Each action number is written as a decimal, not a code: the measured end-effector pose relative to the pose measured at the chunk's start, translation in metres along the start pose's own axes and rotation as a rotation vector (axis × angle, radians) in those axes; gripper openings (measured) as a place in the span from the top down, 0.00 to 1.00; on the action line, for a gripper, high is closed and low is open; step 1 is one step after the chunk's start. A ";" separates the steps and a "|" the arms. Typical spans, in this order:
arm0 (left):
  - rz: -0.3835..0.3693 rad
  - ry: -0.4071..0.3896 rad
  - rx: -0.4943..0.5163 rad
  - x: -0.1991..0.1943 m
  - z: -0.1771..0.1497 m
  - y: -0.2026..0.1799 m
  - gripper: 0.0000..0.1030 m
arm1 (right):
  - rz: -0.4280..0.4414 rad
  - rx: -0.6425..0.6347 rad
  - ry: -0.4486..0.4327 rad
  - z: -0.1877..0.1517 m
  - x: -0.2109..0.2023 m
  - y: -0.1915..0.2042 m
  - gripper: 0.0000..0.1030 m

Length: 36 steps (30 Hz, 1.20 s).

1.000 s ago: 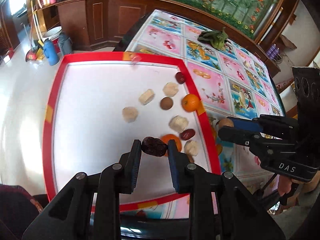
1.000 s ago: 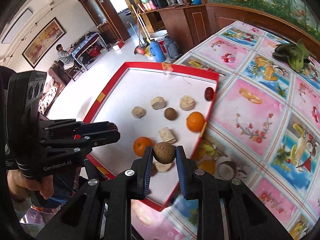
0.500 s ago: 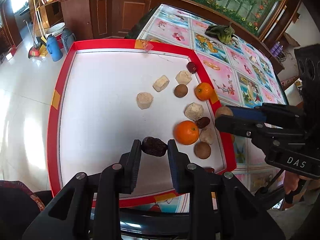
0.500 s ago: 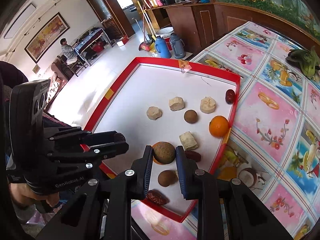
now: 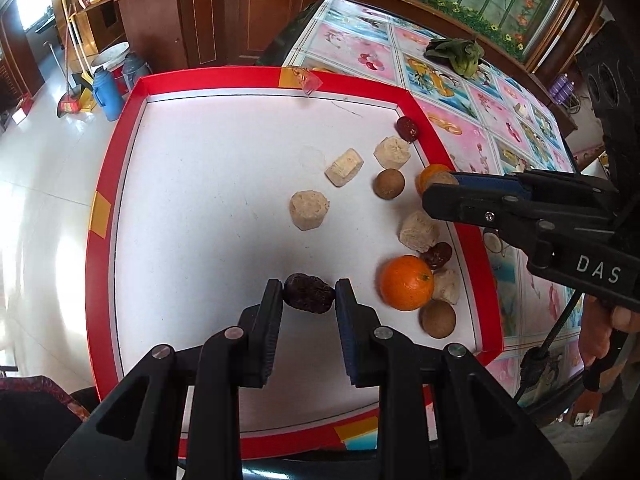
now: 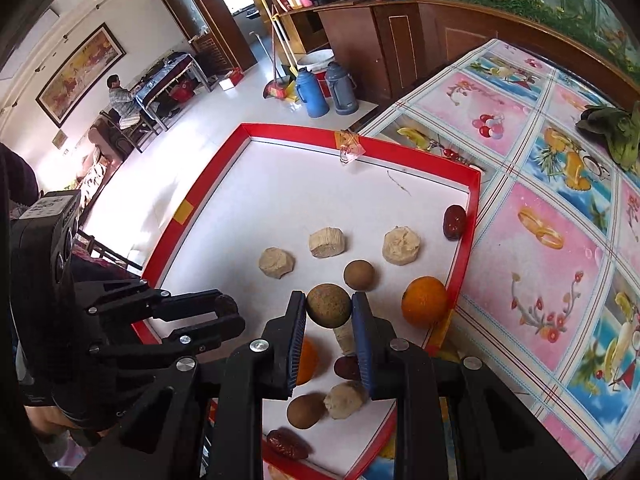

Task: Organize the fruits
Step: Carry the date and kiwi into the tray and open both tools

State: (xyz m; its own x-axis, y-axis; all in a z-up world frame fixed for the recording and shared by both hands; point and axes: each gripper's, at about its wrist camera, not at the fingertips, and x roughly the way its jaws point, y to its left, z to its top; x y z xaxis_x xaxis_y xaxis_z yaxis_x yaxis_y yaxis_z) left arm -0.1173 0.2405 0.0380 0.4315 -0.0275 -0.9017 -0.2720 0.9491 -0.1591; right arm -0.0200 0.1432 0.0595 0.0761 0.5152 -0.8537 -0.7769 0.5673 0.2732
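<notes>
Far orange (image 5: 430,174): your right gripper's (image 5: 440,186) fingers cover most of it in the left wrist view.
Brown ball (image 5: 445,179) in that gripper: only a sliver shows there.
Near orange (image 6: 307,362): right wrist view, mostly behind your own finger.
Dark date (image 6: 347,367): half hidden by the other finger.
Dark fruit (image 6: 225,305) in your left gripper (image 6: 230,312): just a tip visible from the right wrist.
Your hand (image 5: 600,332): cut off at the frame edge.

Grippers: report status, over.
Left gripper shut on dark date. Right gripper shut on brown round fruit. Both over red-rimmed tray; loose fruit crowds its right side.
</notes>
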 end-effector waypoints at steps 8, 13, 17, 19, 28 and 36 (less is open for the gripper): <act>-0.012 0.007 -0.004 0.006 0.003 0.004 0.76 | 0.012 -0.026 0.046 0.002 0.019 0.003 0.77; -0.011 0.007 0.006 0.007 0.005 0.004 0.76 | 0.006 -0.051 0.073 0.004 0.033 0.007 0.77; -0.011 0.007 0.011 0.008 0.007 0.004 0.76 | 0.004 -0.063 0.088 0.008 0.039 0.009 0.77; -0.009 0.006 0.013 0.008 0.008 0.004 0.76 | 0.001 -0.076 0.101 0.009 0.044 0.010 0.77; -0.006 0.006 0.011 0.010 0.012 0.003 0.76 | -0.019 -0.098 0.107 0.009 0.052 0.011 0.77; 0.005 0.008 0.008 0.010 0.013 0.002 0.76 | -0.023 -0.088 0.102 0.008 0.050 0.011 0.74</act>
State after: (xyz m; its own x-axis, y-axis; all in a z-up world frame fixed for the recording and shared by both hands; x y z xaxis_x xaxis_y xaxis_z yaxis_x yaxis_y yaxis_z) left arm -0.1028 0.2463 0.0339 0.4236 -0.0254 -0.9055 -0.2672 0.9516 -0.1517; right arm -0.0195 0.1810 0.0232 0.0341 0.4324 -0.9010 -0.8279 0.5173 0.2169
